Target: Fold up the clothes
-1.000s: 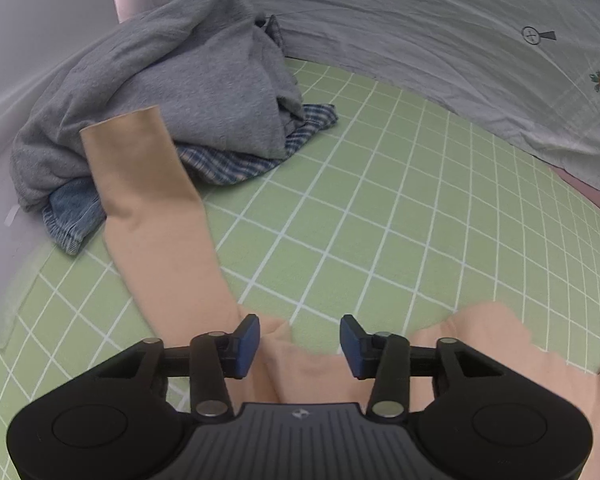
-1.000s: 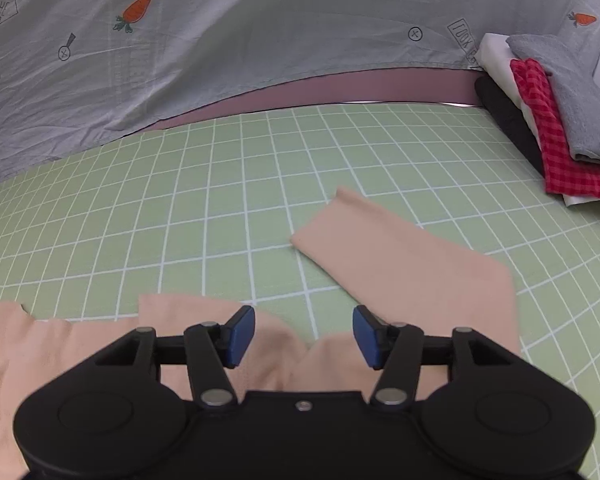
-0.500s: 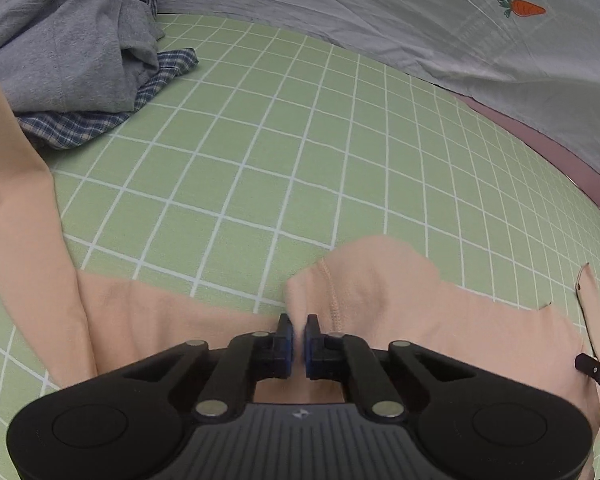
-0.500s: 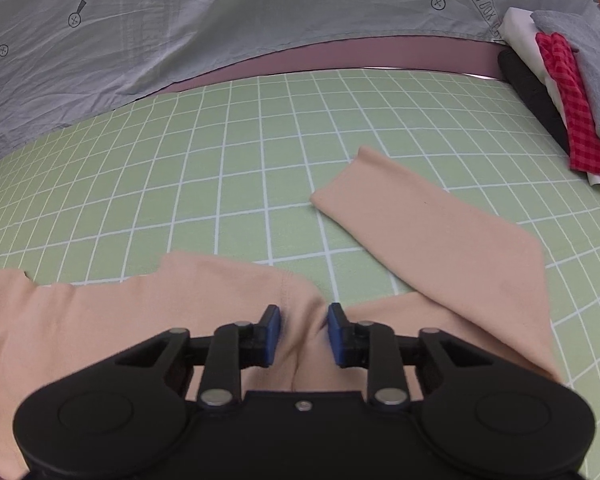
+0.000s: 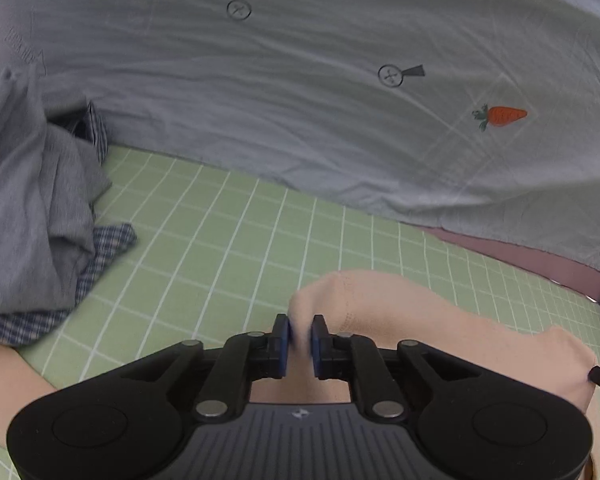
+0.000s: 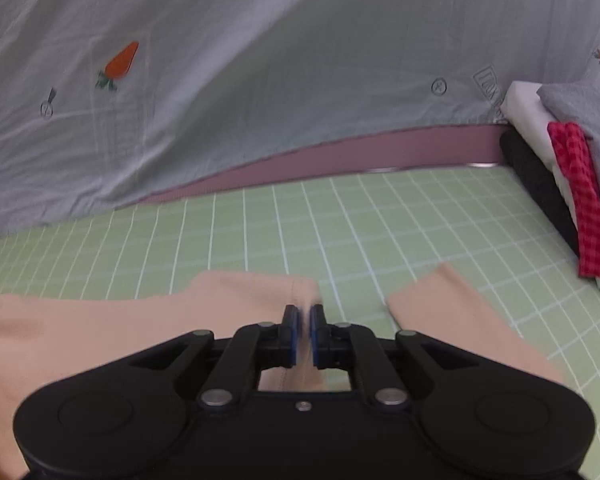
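Note:
A peach long-sleeved shirt (image 5: 400, 312) lies on the green grid mat (image 5: 220, 232). My left gripper (image 5: 299, 340) is shut on a pinched fold of the shirt near one shoulder and holds it lifted off the mat. My right gripper (image 6: 304, 330) is shut on the shirt (image 6: 140, 320) near the other shoulder, also raised. One sleeve (image 6: 452, 304) trails on the mat to the right of the right gripper. Another sleeve (image 5: 4, 376) shows at the lower left of the left wrist view.
A heap of unfolded clothes (image 5: 28, 208), grey over blue plaid, sits at the left. A stack of folded clothes (image 6: 572, 168), grey, red check, white and black, stands at the right. A grey carrot-print sheet (image 5: 340, 100) hangs behind the mat.
Both grippers went from open above the shirt to shut on it. They have since lifted the cloth, and the views have tilted up toward the sheet.

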### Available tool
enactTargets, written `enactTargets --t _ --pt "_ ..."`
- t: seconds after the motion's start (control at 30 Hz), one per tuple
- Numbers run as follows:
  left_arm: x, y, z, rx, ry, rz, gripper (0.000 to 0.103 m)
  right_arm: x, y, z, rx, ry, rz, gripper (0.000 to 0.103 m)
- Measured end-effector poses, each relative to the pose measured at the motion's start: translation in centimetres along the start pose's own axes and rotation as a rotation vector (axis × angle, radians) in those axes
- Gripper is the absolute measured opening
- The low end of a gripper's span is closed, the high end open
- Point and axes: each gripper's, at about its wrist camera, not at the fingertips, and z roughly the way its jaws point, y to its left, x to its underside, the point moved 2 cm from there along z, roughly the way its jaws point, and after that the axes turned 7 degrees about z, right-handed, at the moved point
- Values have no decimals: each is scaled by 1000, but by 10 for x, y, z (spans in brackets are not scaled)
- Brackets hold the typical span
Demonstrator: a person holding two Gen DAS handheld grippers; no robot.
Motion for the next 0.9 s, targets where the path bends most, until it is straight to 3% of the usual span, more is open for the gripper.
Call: enactTargets --t 0.03,0.1,0.23,0.3,0.37,0.5,0.63,0.9 --pt "-3 -4 -4 -10 -17 7 30 -4 1 -3 12 -18 2 14" --pt "6 -9 -14 -9 -16 12 43 -13 2 -8 37 -54 6 44" --pt "43 -14 -32 -32 35 46 66 13 -4 -28 64 -43 17 69" --pt "65 -16 -41 -49 70 61 73 39 -8 -40 90 -23 9 91" --pt "86 -18 -50 -52 109 76 74 63 -12 -51 106 5 29 103" --pt "119 -25 -71 -32 152 132 77 101 -22 -77 119 47 91 103" --pt "143 -32 -83 -16 183 150 77 119 -21 -93 93 68 70 103" --pt "153 -53 -80 65 185 249 77 143 -2 -88 -15 169 7 103"
